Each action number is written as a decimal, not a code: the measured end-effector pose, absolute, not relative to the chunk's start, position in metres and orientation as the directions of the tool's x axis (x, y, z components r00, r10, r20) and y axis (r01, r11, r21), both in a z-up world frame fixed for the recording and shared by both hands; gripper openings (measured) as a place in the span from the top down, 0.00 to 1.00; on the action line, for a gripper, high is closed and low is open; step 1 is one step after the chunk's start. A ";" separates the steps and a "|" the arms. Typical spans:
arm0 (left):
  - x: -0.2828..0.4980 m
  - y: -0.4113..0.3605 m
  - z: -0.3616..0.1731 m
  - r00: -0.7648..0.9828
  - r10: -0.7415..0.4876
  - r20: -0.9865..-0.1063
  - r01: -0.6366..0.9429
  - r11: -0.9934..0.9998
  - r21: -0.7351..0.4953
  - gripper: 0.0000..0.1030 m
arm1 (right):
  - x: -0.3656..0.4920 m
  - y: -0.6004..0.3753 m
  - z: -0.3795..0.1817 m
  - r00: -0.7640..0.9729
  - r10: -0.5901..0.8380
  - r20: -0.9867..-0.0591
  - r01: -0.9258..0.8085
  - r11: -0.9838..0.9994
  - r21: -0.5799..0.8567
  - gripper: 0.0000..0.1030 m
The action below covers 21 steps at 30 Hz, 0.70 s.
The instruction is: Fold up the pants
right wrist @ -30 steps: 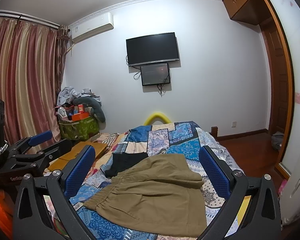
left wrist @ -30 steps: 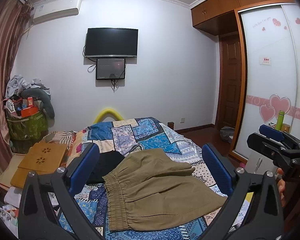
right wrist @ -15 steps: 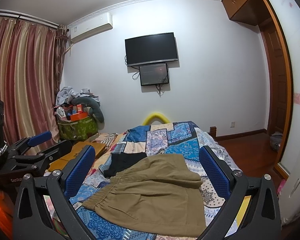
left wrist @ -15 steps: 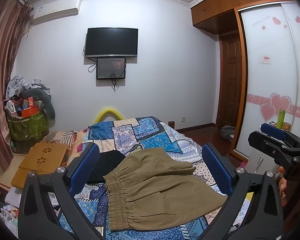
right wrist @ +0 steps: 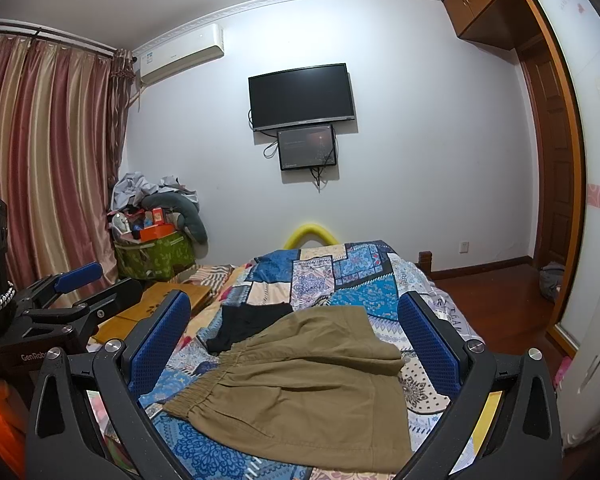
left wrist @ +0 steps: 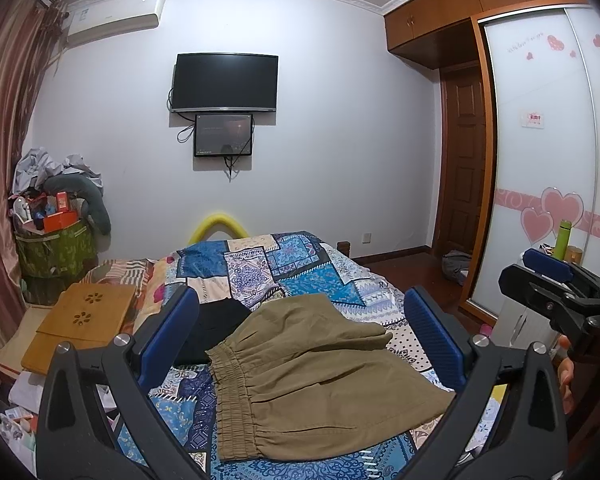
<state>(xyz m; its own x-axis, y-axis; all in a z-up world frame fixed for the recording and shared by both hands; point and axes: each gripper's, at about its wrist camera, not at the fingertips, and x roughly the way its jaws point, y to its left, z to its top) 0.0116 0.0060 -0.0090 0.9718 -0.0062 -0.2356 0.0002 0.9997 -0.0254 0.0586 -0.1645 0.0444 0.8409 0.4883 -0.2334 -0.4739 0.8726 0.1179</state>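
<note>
Khaki pants [left wrist: 316, 376] [right wrist: 304, 388] with an elastic waistband lie folded over on the patchwork bedspread [left wrist: 284, 264] [right wrist: 332, 276], waistband toward the left. My left gripper [left wrist: 300, 320] hovers open above the pants, blue pads wide apart and nothing between them. The right gripper [right wrist: 296, 320] is held the same way, open and empty over the pants. Each gripper shows in the other's view: the right gripper [left wrist: 556, 292] at the right edge, the left gripper [right wrist: 60, 300] at the left edge.
A black garment [left wrist: 216, 328] [right wrist: 248, 324] lies beside the pants' waistband. A wooden lap desk [left wrist: 80, 324] sits left of the bed, a cluttered green bin [left wrist: 56, 248] behind it. A wardrobe with sliding doors [left wrist: 540, 160] stands right; a TV [left wrist: 225, 83] hangs ahead.
Both views have drifted very slightly; the pants and the black garment lie as before, and both grippers stay open.
</note>
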 end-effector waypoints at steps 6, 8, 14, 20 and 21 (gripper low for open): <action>0.012 0.006 -0.010 0.972 -0.004 -0.234 -0.001 1.000 -0.023 0.00 | 0.058 -0.164 0.044 0.841 0.487 -0.234 -0.473 0.873 0.118 0.00; 0.011 0.006 -0.010 0.972 -0.004 -0.233 -0.002 1.000 -0.024 0.00 | 0.058 -0.164 0.044 0.841 0.488 -0.235 -0.473 0.873 0.118 0.00; 0.012 0.007 -0.010 0.972 -0.004 -0.234 -0.002 1.000 -0.025 0.00 | 0.059 -0.164 0.043 0.841 0.488 -0.235 -0.474 0.873 0.117 0.00; 0.014 0.007 -0.011 0.971 -0.005 -0.238 -0.002 1.000 -0.027 0.00 | 0.061 -0.164 0.041 0.839 0.488 -0.240 -0.474 0.873 0.117 0.00; 0.016 0.007 -0.011 0.971 -0.005 -0.241 -0.002 1.000 -0.030 0.00 | 0.062 -0.163 0.039 0.839 0.488 -0.242 -0.474 0.873 0.116 0.00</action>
